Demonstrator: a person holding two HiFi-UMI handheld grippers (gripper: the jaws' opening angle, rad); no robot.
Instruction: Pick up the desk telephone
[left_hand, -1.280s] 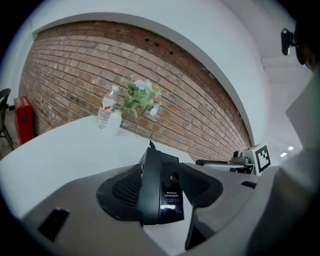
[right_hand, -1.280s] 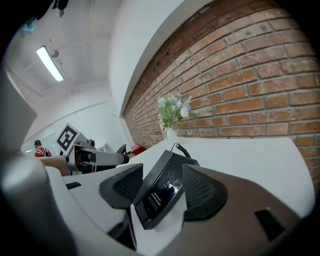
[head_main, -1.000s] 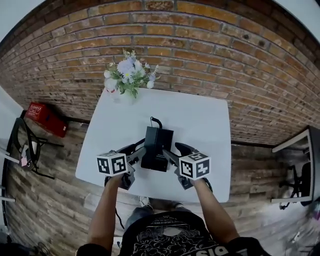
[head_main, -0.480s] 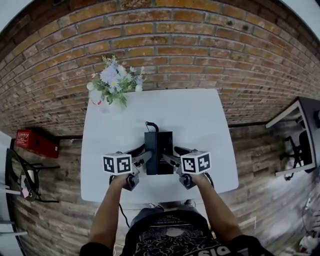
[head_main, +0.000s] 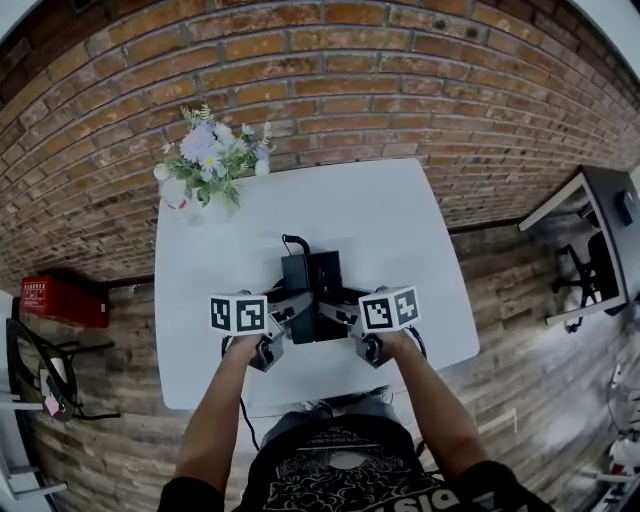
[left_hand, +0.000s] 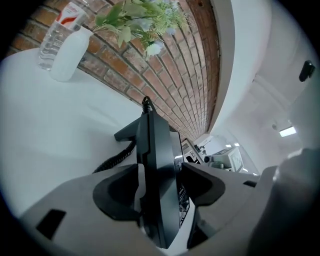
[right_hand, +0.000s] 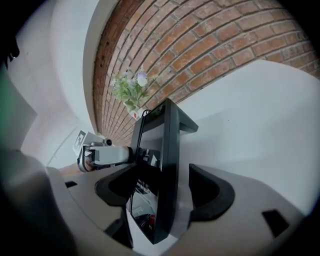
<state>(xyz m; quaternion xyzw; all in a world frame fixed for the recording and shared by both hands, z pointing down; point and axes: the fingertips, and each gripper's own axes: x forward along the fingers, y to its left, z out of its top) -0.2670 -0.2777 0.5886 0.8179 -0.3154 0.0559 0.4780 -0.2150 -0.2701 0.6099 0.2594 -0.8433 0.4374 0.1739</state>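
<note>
A black desk telephone (head_main: 312, 290) lies on the white table (head_main: 390, 230), its coiled cord (left_hand: 117, 157) trailing from the left side. My left gripper (head_main: 290, 316) is at the phone's left edge and my right gripper (head_main: 337, 316) at its right edge. In the left gripper view the phone's left edge (left_hand: 157, 165) stands between the open jaws (left_hand: 160, 185), with thin gaps at the pads. In the right gripper view the phone's right edge (right_hand: 161, 150) sits between the jaws (right_hand: 162, 189), which are opening; the pads do not press on it.
A white vase of flowers (head_main: 205, 155) and a water bottle (left_hand: 52, 37) stand at the table's far left corner by the brick wall. A red crate (head_main: 58, 298) lies on the floor at the left; a dark desk (head_main: 590, 225) is at the right.
Both grippers have sunk and moved in on the phone, so that its two side edges now sit between their jaws. The head view has swung a little.
</note>
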